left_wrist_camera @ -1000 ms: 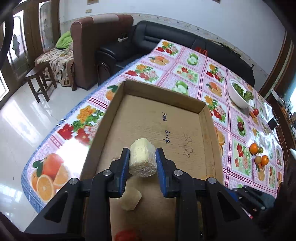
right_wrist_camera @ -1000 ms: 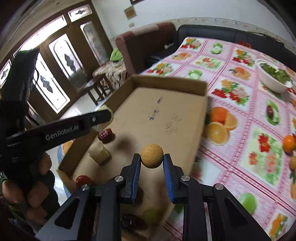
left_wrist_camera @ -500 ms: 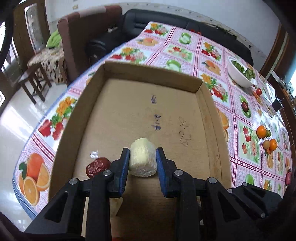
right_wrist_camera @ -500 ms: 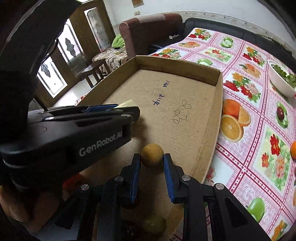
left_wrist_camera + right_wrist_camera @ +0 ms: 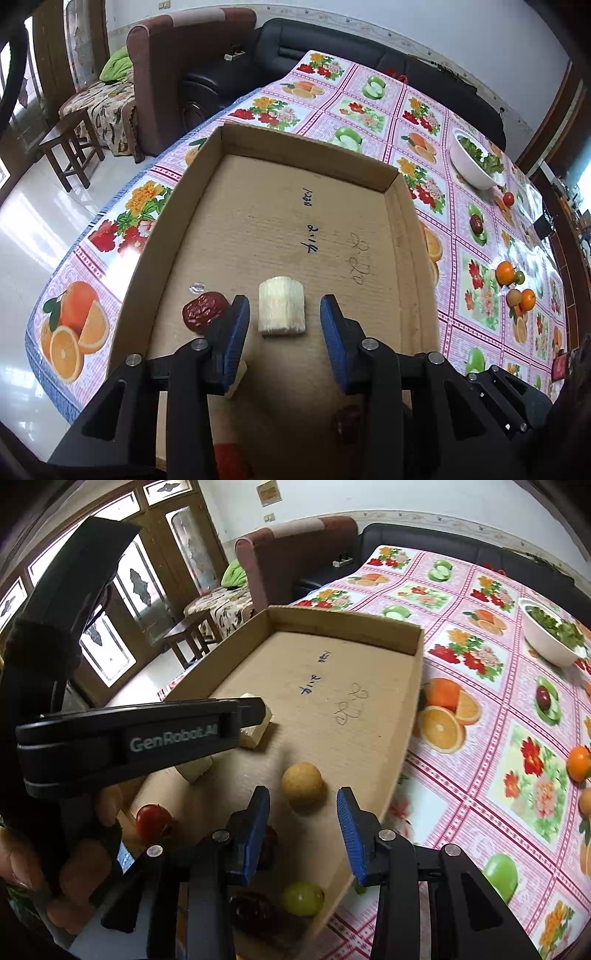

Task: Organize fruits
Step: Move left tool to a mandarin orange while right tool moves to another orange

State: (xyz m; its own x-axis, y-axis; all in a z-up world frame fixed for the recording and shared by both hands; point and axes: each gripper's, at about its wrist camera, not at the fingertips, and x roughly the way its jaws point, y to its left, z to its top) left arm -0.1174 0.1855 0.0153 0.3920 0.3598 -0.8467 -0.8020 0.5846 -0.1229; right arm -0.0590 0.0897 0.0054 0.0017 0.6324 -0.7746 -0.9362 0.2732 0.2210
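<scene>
A second ago the left tool (image 5: 284,319) clamped the pale sugarcane piece (image 5: 282,310) above the cardboard box (image 5: 306,147), and the right tool (image 5: 303,812) pinched the tan round fruit (image 5: 302,783). Now both pieces sit on the box floor, and the jaws of each tool are opening, the blue pads clear of the fruit on either side.

In the left wrist view, a wrinkled red date (image 5: 203,310) lies just left of the left pad, partly behind it. The sugarcane piece stands between the two pads with a gap on each side, a little ahead of the fingertips. A second pale piece (image 5: 236,380) peeks out under the left finger, and another dark date (image 5: 347,421) lies under the right finger. Farther right on the tabletop (image 5: 461,280) sit small oranges (image 5: 505,272) and a white bowl of greens (image 5: 474,162).

In the right wrist view, a hand (image 5: 77,867) holds the left tool's black body across the left side, over the sugarcane. A cherry tomato (image 5: 153,821) lies below it. The tan round fruit rests just ahead of the right tool's pads, centred between them, touching neither. A green grape (image 5: 302,898) lies under the tool near the box's edge.
</scene>
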